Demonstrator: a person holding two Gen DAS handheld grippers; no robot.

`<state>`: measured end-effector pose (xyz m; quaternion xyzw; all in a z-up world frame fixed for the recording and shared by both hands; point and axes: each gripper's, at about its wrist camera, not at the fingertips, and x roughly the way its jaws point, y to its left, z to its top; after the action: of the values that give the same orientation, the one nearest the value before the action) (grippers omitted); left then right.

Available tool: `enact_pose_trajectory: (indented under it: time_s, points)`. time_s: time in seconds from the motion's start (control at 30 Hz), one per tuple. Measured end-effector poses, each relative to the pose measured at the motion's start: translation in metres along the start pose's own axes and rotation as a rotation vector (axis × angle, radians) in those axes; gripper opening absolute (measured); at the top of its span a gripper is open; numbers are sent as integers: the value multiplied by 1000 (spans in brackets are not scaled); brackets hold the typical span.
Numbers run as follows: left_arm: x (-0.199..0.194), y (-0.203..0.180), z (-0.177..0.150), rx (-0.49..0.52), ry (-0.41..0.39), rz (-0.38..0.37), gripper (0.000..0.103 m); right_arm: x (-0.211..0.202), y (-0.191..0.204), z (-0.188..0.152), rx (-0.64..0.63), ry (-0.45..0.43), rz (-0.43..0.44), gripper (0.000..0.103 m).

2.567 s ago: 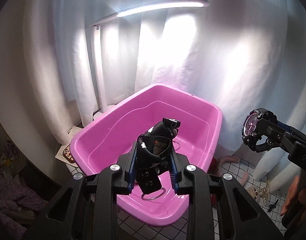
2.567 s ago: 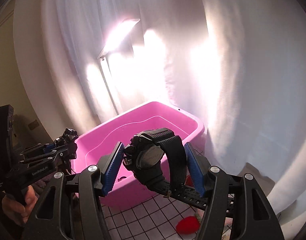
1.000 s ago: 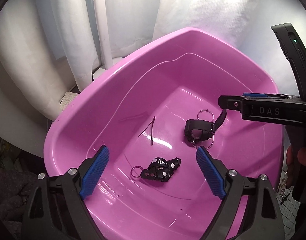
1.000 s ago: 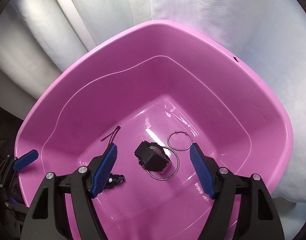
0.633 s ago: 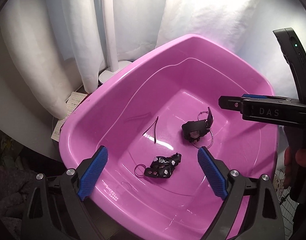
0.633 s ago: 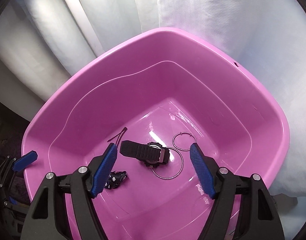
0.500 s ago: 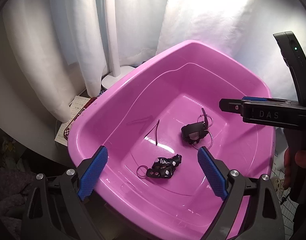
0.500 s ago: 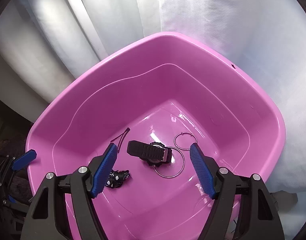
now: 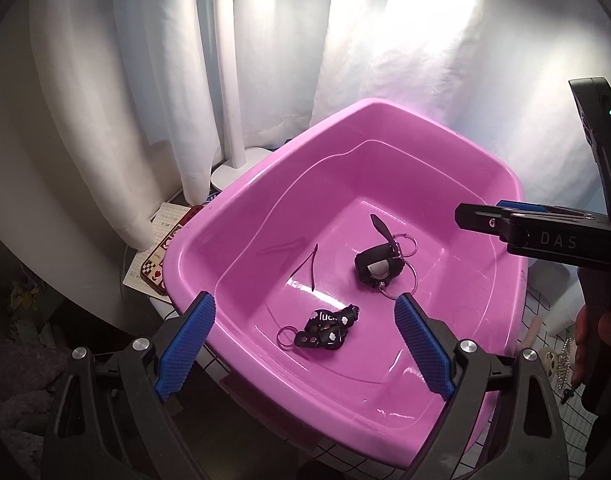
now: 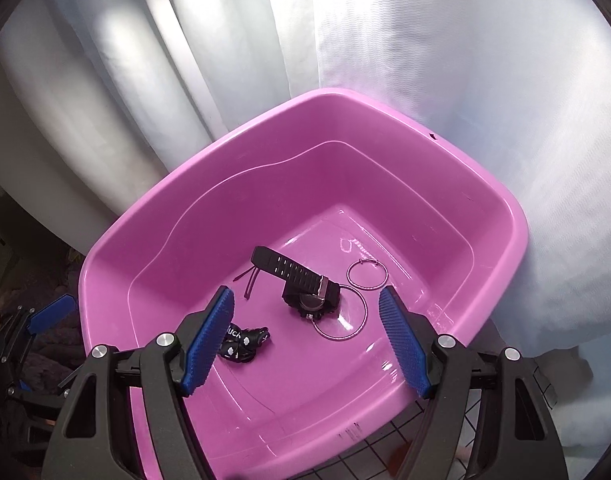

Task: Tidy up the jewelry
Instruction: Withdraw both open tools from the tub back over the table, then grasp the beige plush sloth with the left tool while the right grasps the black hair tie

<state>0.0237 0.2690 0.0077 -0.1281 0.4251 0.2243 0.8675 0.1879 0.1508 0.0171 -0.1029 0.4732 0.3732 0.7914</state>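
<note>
Nearest in each wrist view, both claws stand wide and hold nothing: the left claw point(image 9: 301, 346) and the right claw point(image 10: 305, 336) hover above the near rim of the pink plastic tub point(image 10: 501, 200), blue pads well apart. On the tub floor, toward its near left corner, lies the black printed strap with its small key ring point(image 9: 327, 326), crumpled in a loose heap. Past it, near the middle of the floor, the black digital watch point(image 10: 311, 292) rests with its ribbed band stretched toward the far left wall, the case lying on a large thin hoop point(image 10: 341, 314); a smaller hoop point(image 10: 366, 274) sits just beyond it toward the right wall. A dark thin cord point(image 9: 311, 266) lies left of the watch. Judging by this, several pieces are already deposited in the tub. At the right edge of the left wrist view, small items point(image 9: 561, 356) on the gridded desk outside the tub look like jewelry not yet gathered, though they are too small to identify.
</note>
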Motion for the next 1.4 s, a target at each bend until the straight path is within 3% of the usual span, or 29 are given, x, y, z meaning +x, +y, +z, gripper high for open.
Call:
enact_pose_trajectory:
  time_s: [0.33,0.6,0.87,1.17,1.4]
  points:
    - [-23,-13,-14,61,-83,-8,95,-50,-7,-58,133,-176,50,74]
    - [-48,-45,-32,103,-158,-65,96,-102,-32,-139,239,-321,26,75]
    - [-81,-116,-66,171,-179,-166,97,-163,-97,-253,380,-339,-102,75]
    - [-82,-217,-144,249,-81,-256,97,-225,-179,-390,546,-307,-255,75]
    - [-76,-275,-192,329,-38,-255,97,-232,-221,-452,629,-277,-278,75]
